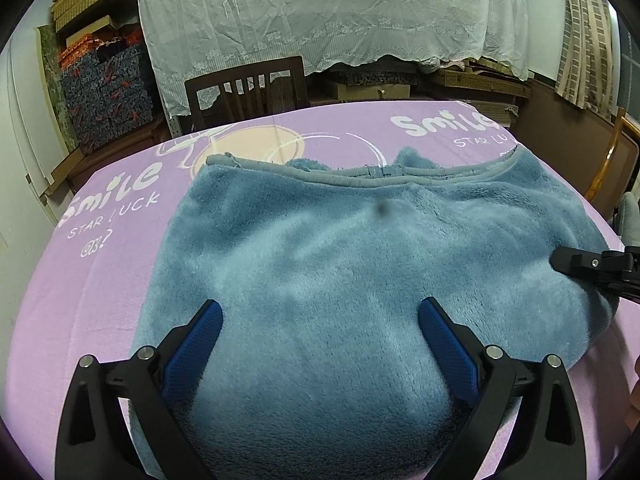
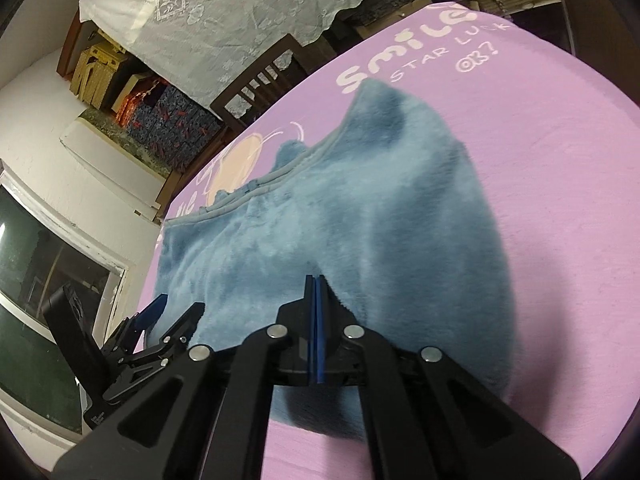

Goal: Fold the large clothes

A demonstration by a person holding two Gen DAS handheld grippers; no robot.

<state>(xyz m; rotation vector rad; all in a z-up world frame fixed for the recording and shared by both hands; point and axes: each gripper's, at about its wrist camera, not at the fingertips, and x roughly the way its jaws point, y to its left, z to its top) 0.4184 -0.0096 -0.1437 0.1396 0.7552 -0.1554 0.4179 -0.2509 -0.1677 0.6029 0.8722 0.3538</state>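
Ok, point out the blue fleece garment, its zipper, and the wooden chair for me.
blue fleece garment (image 1: 320, 272), left wrist view, middle of its plush top surface.
zipper (image 1: 382, 172), left wrist view, on the slider at the far hem.
wooden chair (image 1: 244, 80), left wrist view, slatted backrest.

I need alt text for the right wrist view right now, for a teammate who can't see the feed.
The right gripper is shut, its blue pads together at the near edge of a fluffy blue garment spread on a pink printed table cover. The left gripper sits open at the garment's left edge.
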